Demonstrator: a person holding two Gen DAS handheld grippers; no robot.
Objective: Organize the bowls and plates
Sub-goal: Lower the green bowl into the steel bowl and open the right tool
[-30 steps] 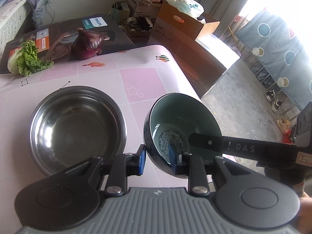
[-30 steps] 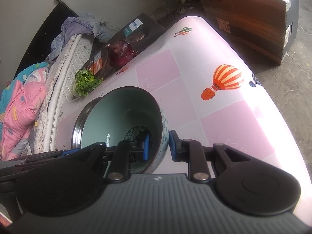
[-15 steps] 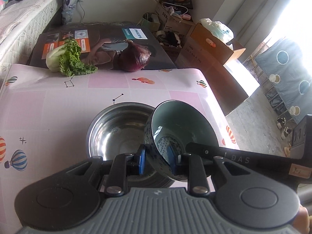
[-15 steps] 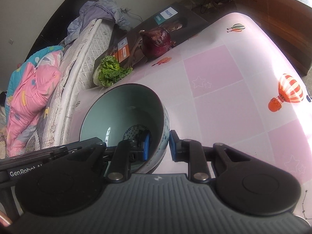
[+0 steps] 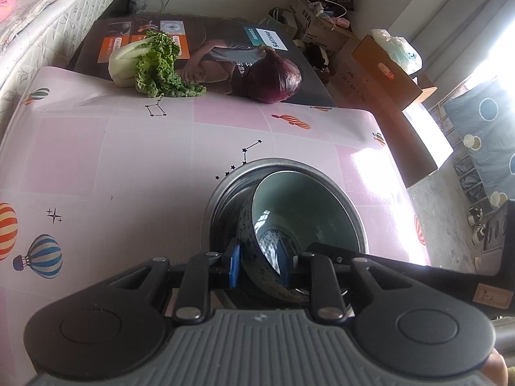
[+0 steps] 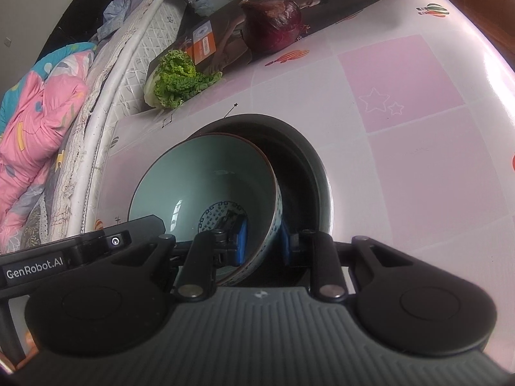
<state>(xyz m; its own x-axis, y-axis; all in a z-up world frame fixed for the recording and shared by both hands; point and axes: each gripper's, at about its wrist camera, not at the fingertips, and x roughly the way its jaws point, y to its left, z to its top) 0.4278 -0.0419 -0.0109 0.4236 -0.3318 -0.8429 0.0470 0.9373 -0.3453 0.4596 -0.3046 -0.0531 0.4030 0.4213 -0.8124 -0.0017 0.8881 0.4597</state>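
A ceramic bowl with a pale green inside and a blue-patterned outside hangs tilted inside a steel bowl on the pink table. My left gripper is shut on the ceramic bowl's near wall, one pad inside and one outside. In the right wrist view my right gripper is shut on the opposite wall of the same ceramic bowl, which sits within the steel bowl. Whether the ceramic bowl touches the steel bowl's bottom is hidden.
A leafy green cabbage and a red onion lie on a dark printed box at the table's far edge. A mattress runs along the left. Cardboard boxes stand on the floor beyond the right edge.
Both grippers carried the ceramic bowl sideways from beside the steel bowl to over and down into it. The grips stayed shut.
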